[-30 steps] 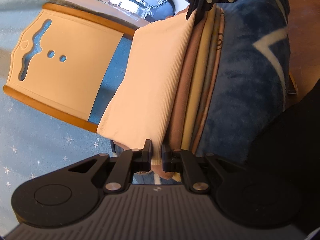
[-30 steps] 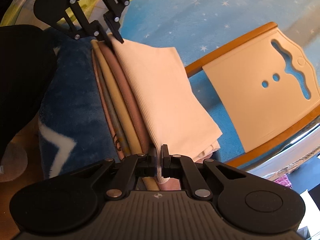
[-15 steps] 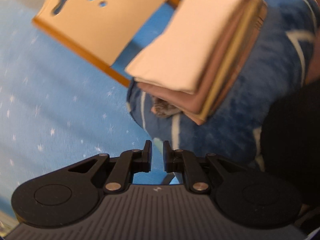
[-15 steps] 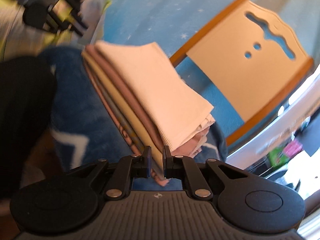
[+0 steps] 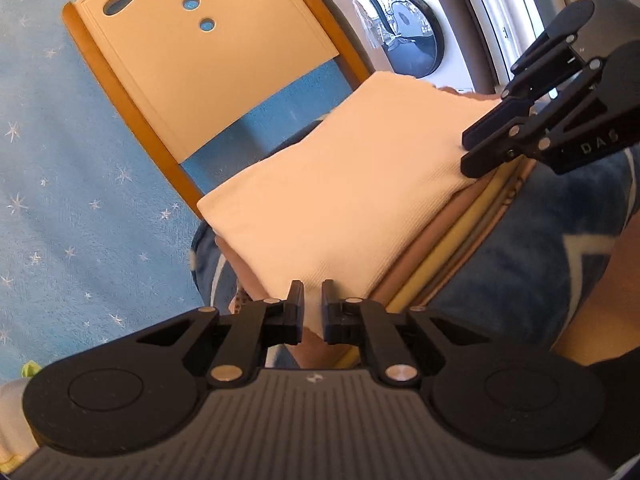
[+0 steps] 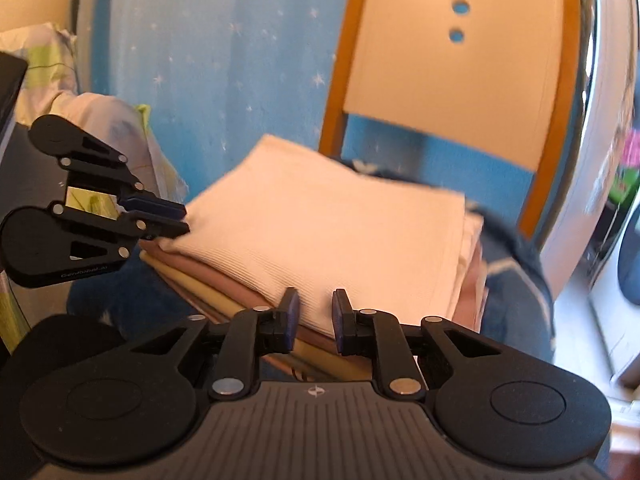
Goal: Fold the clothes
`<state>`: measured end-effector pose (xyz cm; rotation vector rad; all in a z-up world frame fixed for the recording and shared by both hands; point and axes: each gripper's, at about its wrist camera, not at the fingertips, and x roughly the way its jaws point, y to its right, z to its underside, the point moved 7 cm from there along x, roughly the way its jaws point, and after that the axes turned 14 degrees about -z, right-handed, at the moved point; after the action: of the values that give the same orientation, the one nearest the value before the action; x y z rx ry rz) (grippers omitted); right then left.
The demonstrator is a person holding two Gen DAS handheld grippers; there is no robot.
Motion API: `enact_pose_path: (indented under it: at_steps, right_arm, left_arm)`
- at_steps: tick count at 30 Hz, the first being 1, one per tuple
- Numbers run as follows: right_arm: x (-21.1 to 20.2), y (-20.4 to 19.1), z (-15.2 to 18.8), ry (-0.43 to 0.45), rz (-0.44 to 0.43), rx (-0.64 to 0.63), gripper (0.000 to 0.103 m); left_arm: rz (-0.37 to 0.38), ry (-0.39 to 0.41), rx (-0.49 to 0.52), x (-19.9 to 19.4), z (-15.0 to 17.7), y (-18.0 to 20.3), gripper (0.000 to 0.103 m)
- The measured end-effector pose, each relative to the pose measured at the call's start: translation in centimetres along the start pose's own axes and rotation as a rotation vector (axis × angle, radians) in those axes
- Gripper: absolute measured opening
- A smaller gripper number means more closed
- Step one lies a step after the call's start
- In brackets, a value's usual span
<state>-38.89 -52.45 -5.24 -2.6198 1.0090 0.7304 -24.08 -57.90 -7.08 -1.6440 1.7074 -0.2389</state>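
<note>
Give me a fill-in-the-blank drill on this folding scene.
The chair back has ___ round holes.
The cream garment is the ___ layer of the stack.
The stack rests on a ___ blanket.
The right gripper has its jaws ___.
Missing words: two; top; blue; open.

The chair back [image 5: 208, 60] rises just behind the folded stack [image 5: 344, 200], blocking the far side. Near edges lie open to both claws.

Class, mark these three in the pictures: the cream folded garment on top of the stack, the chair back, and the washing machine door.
cream folded garment [image 5: 340, 200], left wrist view, middle of its top face
chair back [image 5: 208, 72], left wrist view, pale centre panel
washing machine door [image 5: 412, 36], left wrist view, round dark window
</note>
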Motion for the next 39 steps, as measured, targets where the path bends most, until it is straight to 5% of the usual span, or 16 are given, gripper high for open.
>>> enact_pose_path:
  at_steps: [6, 21, 26, 28, 30, 36, 39]
  right_arm:
    - [-1.8, 1.7, 0.4, 0.077, 0.020, 0.142, 0.017]
    - [-1.3, 2.2, 1.2, 0.033, 0.072, 0.255, 0.019]
    - [-2.6, 2.1, 1.0, 0.034, 0.064, 0.297, 0.039]
    - [-3.1, 2.0, 1.1, 0.030, 0.070, 0.325, 0.063]
    - [-3.3, 1.9, 1.4, 0.019, 0.082, 0.359, 0.072]
    - [-2.9, 1.7, 2.3, -0.017, 0.083, 0.399, 0.073]
    - [-2.7, 1.7, 2.4, -0.033, 0.105, 0.397, 0.085]
  left_arm:
    - [-0.006, 0.007, -0.057, -1.6, -0.6, -0.5, 0.009]
    - [-0.001, -0.065, -0.110, -0.8, 0.4, 0.4, 0.008]
    - [-0.025, -0.108, -0.224, -1.7, 0.4, -1.0, 0.024]
    - [-0.022, -0.142, -0.277, -1.9, 0.6, -1.4, 0.025]
    - [-0.013, -0.173, -0.318, -1.9, 0.7, -1.6, 0.025]
    - [0.007, -0.205, -0.354, -1.9, 1.0, -1.2, 0.028]
    - [0.010, -0.215, -0.361, -1.8, 1.1, -1.1, 0.031]
